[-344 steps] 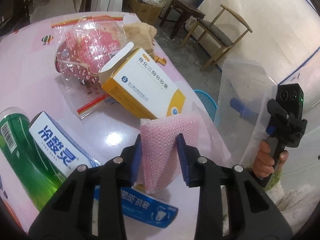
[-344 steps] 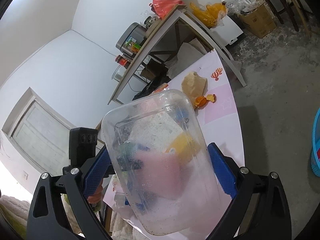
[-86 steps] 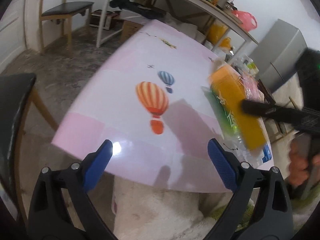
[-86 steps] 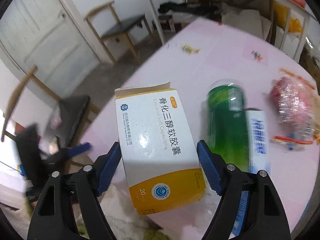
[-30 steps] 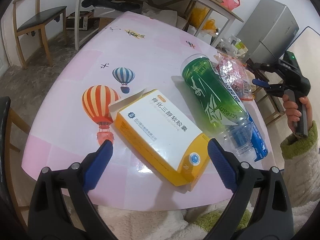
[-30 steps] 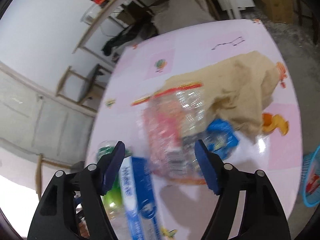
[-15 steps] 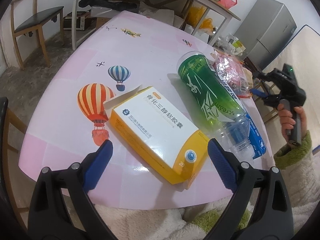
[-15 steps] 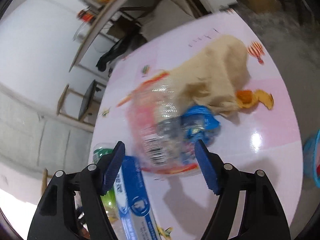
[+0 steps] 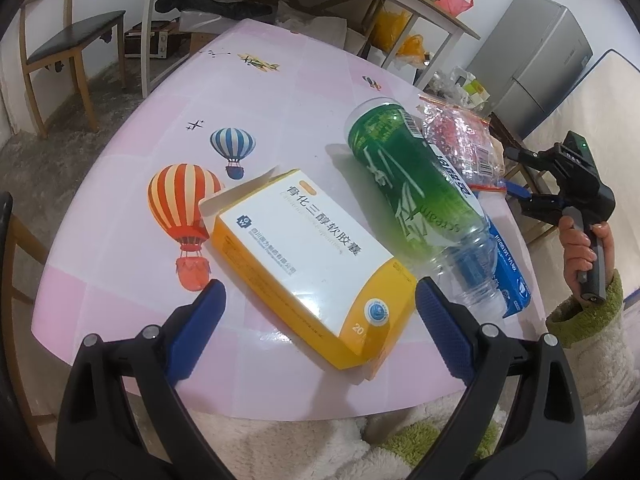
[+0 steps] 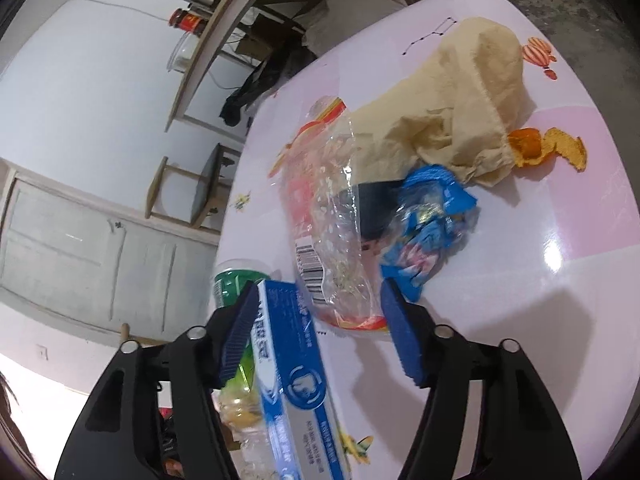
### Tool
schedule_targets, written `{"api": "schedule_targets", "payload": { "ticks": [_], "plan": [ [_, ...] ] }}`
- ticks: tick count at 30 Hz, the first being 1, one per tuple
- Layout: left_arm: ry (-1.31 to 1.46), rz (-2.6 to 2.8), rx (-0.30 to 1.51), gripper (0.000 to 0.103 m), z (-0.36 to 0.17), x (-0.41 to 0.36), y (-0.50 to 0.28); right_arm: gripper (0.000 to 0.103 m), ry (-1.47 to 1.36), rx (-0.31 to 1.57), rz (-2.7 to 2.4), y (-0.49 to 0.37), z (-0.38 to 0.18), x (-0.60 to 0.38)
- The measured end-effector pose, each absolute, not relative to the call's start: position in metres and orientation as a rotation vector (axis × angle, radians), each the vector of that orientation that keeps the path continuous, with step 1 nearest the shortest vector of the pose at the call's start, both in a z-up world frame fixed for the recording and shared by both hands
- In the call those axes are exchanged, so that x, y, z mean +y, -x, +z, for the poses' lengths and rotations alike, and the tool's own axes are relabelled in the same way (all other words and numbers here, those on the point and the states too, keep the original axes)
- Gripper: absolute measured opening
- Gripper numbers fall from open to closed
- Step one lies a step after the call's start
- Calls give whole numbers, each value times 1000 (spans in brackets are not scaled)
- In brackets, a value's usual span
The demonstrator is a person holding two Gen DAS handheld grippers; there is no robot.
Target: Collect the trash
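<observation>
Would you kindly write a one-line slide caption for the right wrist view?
Right gripper, jaws closing, descends over a clear plastic wrapper beside a blue toothpaste box on the pink table.

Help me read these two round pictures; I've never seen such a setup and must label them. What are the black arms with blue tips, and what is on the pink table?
Each picture comes from a fisheye camera on a hand-held claw, looking along its two blue-padded fingers. A person holds one in each hand.

In the left view, the left claw stands open and empty above a yellow-and-white box, beside a green bottle on the pink table.

In the right view, the right claw is closing around a clear crinkly bag, not yet gripping. Nearby lie a blue toothpaste box, blue wrapper, brown paper bag and orange peel.
</observation>
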State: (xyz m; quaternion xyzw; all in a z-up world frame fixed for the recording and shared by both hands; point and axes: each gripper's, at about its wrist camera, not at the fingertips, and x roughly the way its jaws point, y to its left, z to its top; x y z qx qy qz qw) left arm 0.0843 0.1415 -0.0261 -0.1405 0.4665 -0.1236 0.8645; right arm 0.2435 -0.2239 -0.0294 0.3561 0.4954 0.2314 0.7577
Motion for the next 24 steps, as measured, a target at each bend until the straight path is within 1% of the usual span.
{"api": "schedule_targets", "payload": {
  "ticks": [4,7,10,12,15,18,21,24],
  "plan": [
    [295,-258,978,92,-26,140,-84,49,-774,1069,532,-246,-25,-218],
    [294,-257,980,92,-27,140,-84,41,-759,1072,525,-247,-25,-214],
    [298,-256,984,92,-28,140,-85,30,-740,1073,509,-247,-25,-212],
    [300,-255,986,92,-30,140,-85,18,-718,1071,498,-247,-23,-209],
    [306,-256,991,92,-32,141,-86,14,-661,1054,478,-245,-14,-205],
    [311,-256,996,92,-34,141,-86,11,-563,1015,440,-240,2,-197],
    [316,-254,999,92,-36,140,-86,7,-427,949,417,-233,27,-183],
    [322,-254,998,92,-36,141,-85,6,-294,883,391,-224,51,-166]
  ]
}}
